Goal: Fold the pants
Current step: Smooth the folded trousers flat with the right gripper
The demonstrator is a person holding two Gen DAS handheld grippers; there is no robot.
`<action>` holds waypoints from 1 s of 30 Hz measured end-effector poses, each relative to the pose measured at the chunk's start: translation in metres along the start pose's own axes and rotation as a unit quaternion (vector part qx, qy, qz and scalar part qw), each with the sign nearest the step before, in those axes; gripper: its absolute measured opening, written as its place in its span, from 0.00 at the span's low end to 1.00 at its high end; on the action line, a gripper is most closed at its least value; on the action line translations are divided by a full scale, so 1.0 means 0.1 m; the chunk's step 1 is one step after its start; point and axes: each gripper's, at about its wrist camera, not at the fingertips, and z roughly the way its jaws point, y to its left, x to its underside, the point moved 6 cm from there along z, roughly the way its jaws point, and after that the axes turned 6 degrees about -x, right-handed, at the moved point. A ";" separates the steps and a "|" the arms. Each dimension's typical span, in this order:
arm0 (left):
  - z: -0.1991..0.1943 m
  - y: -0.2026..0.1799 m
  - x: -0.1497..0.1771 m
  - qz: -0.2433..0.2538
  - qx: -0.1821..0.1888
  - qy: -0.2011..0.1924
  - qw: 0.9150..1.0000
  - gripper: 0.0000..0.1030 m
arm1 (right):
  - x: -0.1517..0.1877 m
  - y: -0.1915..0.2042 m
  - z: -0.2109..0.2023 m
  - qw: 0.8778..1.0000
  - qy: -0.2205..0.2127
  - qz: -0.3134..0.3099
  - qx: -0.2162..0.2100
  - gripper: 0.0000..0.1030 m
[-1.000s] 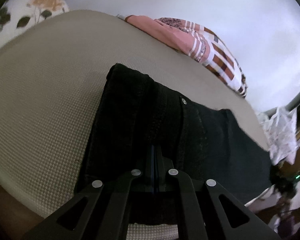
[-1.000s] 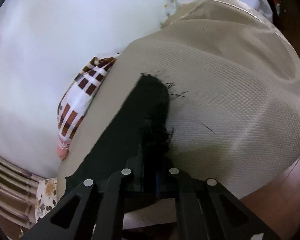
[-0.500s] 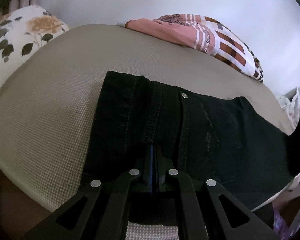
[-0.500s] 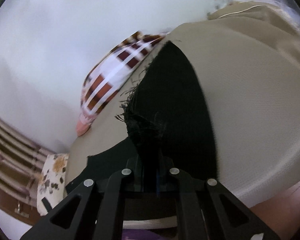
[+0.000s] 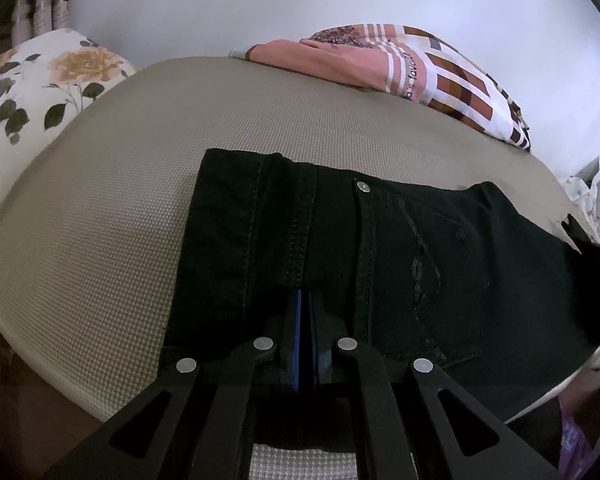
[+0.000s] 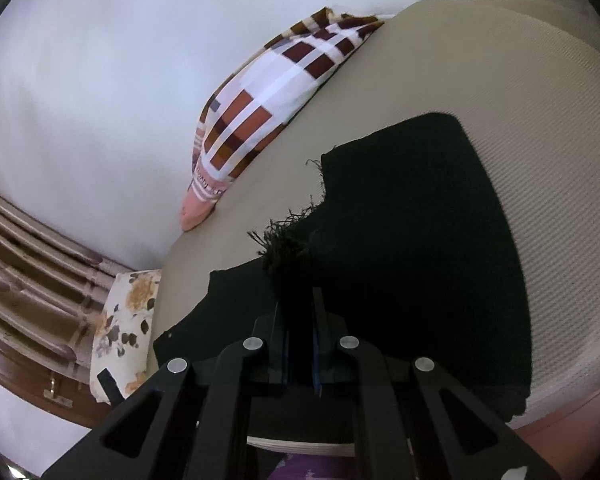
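Both grippers clamp the black pants [image 5: 400,248] on the beige mattress [image 5: 100,220]: left gripper [image 5: 305,300] at waistband, right gripper [image 6: 298,300] on frayed hem (jaws nearly closed).

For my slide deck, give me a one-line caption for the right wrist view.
Right gripper clamps the frayed hem of black jeans spread on a beige mattress.

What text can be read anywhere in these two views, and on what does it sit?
"a's favo...": partial, cut off, on the pink band of the checked pillow.
Pillow's pink band in the right wrist view: print too blurred to read.
Black pants: no readable label.
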 end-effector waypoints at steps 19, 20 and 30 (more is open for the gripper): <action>0.00 -0.01 0.00 0.003 -0.001 -0.003 1.000 0.06 | 0.58 0.59 0.81 0.993 0.095 -0.023 -0.063 0.08; 0.00 -0.02 0.00 0.004 -0.001 -0.003 1.000 0.06 | 0.61 0.61 0.84 0.993 0.100 -0.026 -0.064 0.08; -0.01 -0.06 0.02 0.017 -0.001 -0.008 1.000 0.14 | 0.92 0.83 1.12 0.985 0.143 -0.062 -0.076 0.08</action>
